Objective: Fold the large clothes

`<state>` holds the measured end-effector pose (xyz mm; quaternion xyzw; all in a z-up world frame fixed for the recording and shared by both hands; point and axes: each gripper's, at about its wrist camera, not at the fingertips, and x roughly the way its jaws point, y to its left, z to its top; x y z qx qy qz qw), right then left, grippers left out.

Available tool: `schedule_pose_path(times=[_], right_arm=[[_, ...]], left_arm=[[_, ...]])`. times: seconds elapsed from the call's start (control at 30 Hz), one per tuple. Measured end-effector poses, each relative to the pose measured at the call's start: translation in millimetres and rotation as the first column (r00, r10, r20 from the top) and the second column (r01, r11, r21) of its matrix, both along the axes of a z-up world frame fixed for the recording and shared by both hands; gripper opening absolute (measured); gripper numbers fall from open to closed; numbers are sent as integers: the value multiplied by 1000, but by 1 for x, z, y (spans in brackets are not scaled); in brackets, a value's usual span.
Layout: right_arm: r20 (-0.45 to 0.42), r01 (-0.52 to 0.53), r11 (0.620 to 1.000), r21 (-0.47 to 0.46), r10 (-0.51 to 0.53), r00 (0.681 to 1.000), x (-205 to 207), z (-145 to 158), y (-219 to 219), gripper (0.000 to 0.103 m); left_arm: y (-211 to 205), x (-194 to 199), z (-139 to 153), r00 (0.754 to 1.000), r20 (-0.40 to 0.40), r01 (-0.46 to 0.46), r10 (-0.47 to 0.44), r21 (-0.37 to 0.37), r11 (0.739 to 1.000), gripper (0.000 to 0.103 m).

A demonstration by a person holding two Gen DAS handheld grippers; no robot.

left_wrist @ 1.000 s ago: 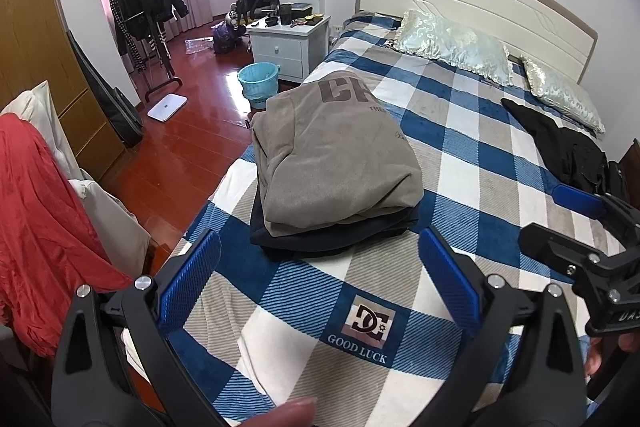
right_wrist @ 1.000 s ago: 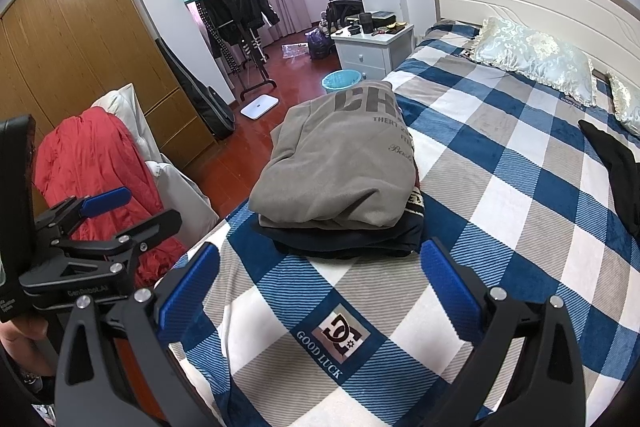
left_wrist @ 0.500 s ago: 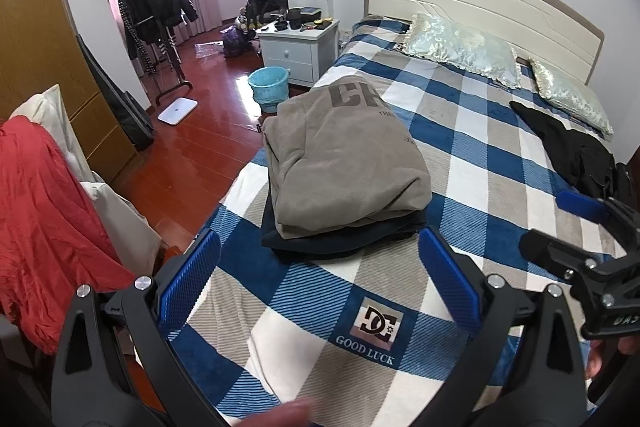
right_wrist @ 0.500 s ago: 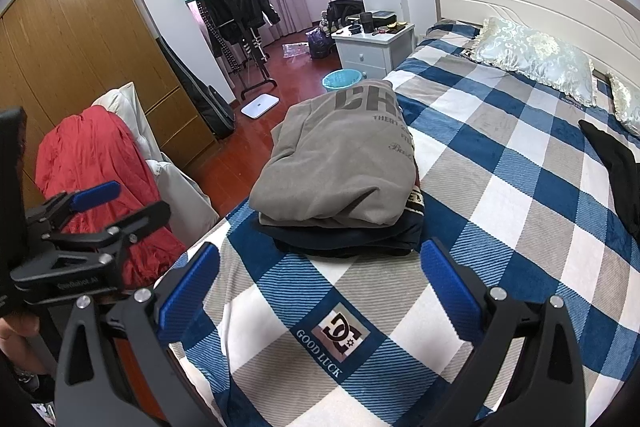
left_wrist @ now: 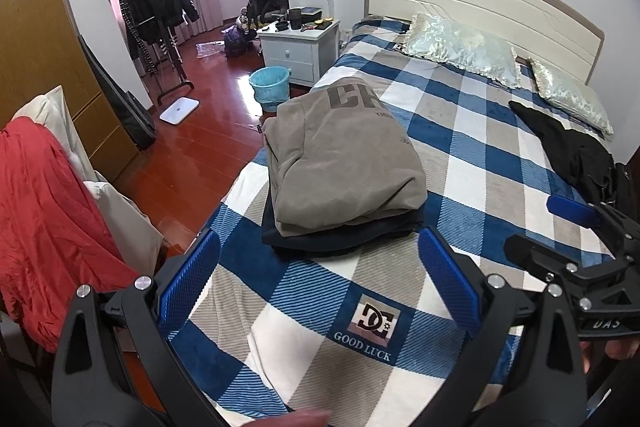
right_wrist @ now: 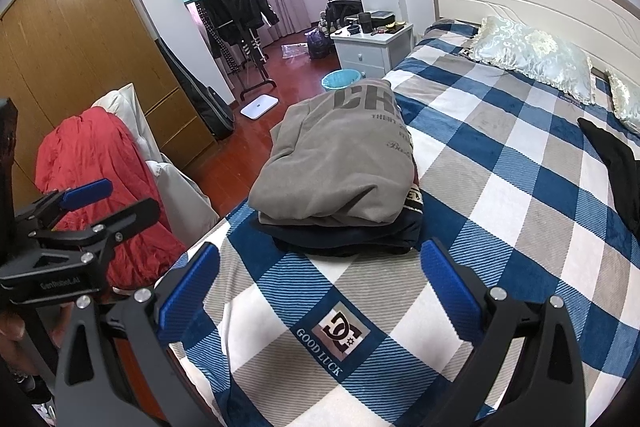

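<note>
Both grippers hang over the foot of the bed (left_wrist: 496, 131), jaws spread wide and holding nothing. The left gripper (left_wrist: 320, 275) and the right gripper (right_wrist: 320, 279) both face up the mattress toward the headboard.

Straight ahead of both sits a finished stack: a grey sweatshirt (left_wrist: 344, 163) folded on top of a dark folded garment (left_wrist: 340, 239), close to the bed's left edge, its long axis running foot to head. That pile looks done. I take the black garment (left_wrist: 572, 151) to be the likely next piece; it lies crumpled near the right edge, well apart from the stack, off to the right of both pairs of jaws and nearer the right gripper.

Between stack and black garment the checked blanket (right_wrist: 500, 195) lies open, good room for spreading. A red cloth (right_wrist: 100, 179) draped beside the bed crowds the left side.
</note>
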<state>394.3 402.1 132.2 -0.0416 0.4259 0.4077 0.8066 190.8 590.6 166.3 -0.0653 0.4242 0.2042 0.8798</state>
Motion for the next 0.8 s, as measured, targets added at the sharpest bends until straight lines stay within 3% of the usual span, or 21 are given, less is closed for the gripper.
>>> schedule_pose_path(times=[0.8], right_arm=[[3,-4,1000,1,4,1000,3,2,-3,99]], left_arm=[[2,-3,-4,1000,-12,-24,24,3,1000,96]])
